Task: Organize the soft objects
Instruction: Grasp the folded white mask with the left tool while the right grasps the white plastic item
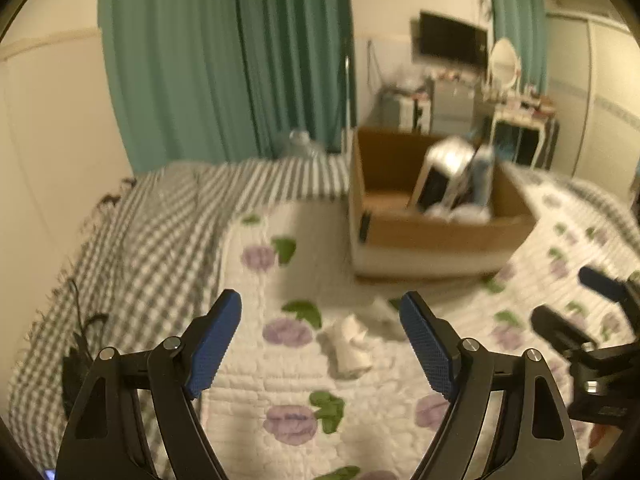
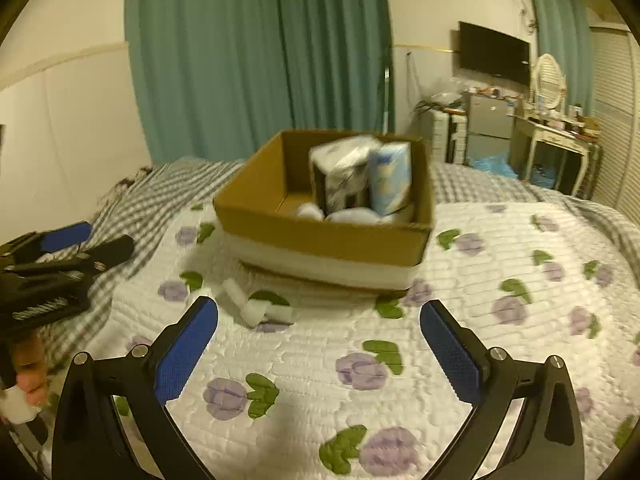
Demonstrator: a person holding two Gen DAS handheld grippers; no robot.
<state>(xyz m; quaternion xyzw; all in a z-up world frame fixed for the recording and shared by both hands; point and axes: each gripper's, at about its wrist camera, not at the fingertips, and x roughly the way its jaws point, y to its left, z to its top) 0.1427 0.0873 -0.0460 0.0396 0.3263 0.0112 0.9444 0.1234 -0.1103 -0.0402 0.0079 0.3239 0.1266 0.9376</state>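
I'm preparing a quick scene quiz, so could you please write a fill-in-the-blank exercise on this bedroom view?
1. The tissue packs stand inside the ____ box.
2. Both the left gripper and the right gripper are ____.
3. The white soft pieces lie on the ____ quilt.

Missing words: cardboard; open; floral

Teal curtains (image 2: 256, 52), wall-mounted television (image 2: 494, 53), white dressing table (image 2: 554, 136) (oval mirror).

Small crumpled white soft pieces (image 2: 256, 307) lie on the quilt just before the open brown cardboard box (image 2: 328, 240), which holds wrapped packs (image 2: 390, 178) upright.
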